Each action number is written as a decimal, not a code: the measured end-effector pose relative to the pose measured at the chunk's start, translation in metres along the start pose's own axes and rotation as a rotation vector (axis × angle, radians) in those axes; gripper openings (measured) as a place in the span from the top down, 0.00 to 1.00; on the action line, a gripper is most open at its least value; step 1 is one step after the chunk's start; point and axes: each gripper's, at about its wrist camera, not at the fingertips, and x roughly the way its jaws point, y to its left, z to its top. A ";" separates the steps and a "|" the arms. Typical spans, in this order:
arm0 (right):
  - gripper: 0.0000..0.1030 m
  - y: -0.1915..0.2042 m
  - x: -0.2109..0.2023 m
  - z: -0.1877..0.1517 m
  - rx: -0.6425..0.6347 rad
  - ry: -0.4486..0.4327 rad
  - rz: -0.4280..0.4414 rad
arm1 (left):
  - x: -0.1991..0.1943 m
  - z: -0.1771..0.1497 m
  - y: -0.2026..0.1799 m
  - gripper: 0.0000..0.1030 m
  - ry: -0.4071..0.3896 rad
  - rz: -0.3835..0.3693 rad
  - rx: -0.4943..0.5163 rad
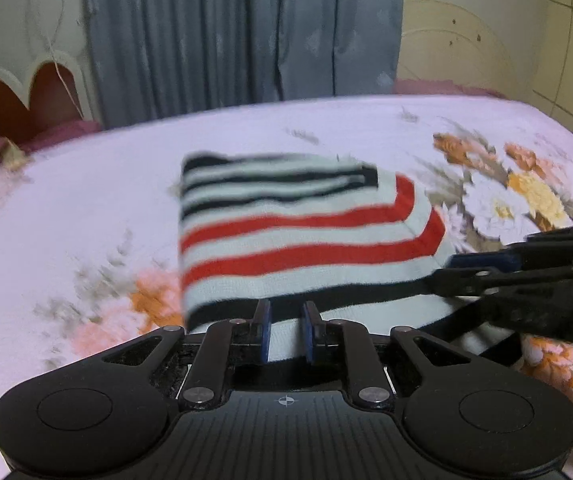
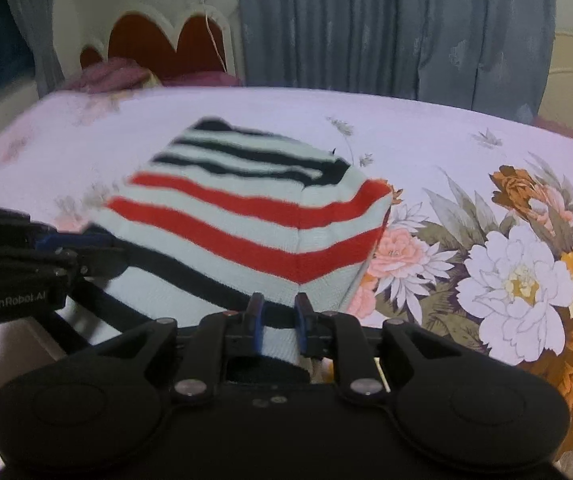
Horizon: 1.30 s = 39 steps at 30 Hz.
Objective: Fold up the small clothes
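Lying folded on the bedsheet [image 1: 86, 208], striped garment [image 1: 286, 236], near edge between both slightly spread tools [image 1: 286, 330] [image 2: 278, 322].

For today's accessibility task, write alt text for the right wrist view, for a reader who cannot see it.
A folded striped garment, white with red and dark bands, lies on a floral bedsheet, its near edge between the blue-padded fingers of the right gripper. The left gripper reaches its left edge. Grey curtains hang behind the bed.
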 end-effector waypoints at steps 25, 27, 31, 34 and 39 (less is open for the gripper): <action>0.47 -0.073 0.055 -0.009 0.632 0.086 0.299 | 0.083 -0.004 0.093 0.34 0.149 -0.272 -0.369; 0.51 -0.059 0.055 -0.001 0.566 0.095 0.243 | 0.083 -0.001 0.087 0.38 0.142 -0.271 -0.346; 0.68 -0.030 0.044 0.014 0.429 0.086 0.132 | 0.072 0.013 0.060 0.54 0.088 -0.209 -0.147; 0.70 -0.011 0.032 0.022 0.323 0.068 0.038 | 0.061 0.021 0.047 0.60 0.046 -0.176 -0.048; 0.71 0.021 0.008 0.037 0.219 0.015 -0.032 | 0.040 0.031 0.053 0.62 0.003 -0.172 0.006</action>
